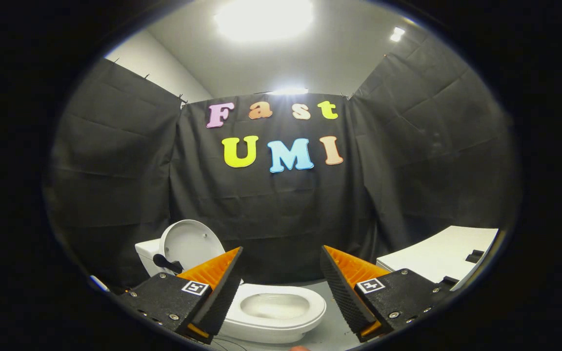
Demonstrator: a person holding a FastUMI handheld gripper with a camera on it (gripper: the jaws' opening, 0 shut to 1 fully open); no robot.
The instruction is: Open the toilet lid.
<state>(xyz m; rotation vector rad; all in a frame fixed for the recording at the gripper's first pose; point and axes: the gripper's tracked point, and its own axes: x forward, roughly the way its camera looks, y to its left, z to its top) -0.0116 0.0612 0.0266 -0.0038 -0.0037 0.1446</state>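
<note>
We hold the tool [281, 287] released, fingers spread; the toilet lid [190, 243] stands upright, far-left beyond the bowl [273, 307].

Handheld two-finger gripper [281, 273], fingers spread apart

Each finger [339, 287] is wedge-shaped with a ribbed inner face, mounted on a black block at the lower frame carrying silver screws and a small square black-and-white marker.

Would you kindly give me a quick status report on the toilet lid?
Hand-held gripper open, holding nothing. Toilet lid up, leaning against the tank; bowl exposed beyond the fingers. Nothing between the fingers and the toilet.
</note>
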